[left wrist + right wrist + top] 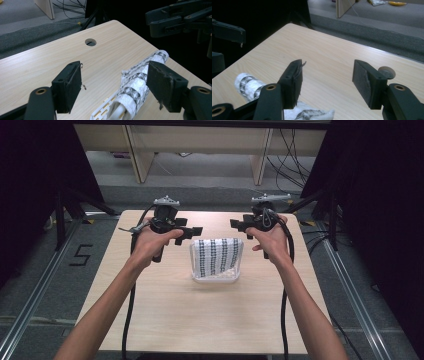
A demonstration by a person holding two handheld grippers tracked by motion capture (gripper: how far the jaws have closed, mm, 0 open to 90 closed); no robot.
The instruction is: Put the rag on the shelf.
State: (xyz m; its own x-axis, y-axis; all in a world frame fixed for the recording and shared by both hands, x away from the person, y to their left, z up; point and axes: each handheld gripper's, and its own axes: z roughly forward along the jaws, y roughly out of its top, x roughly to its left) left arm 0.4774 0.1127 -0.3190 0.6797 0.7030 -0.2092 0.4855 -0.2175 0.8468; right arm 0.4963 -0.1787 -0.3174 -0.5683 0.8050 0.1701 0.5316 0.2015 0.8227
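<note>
While both forearms reach fwd | left gripper [192, 231] fingers released | right gripper [236, 224] fingers released | cloth [218, 256] between, untouched

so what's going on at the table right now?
A person holds the left gripper and the right gripper above a light wooden table, jaws open and empty. Between and below them sits a white slotted plastic basket with a white black-patterned cloth draped over it. Neither gripper touches the cloth.

Even overhead light on the pale desk [200, 320], black surroundings at both sides, soft faint shadows, no glare, slightly soft high view, near claw pads [293, 83] perhaps a little blurred
</note>
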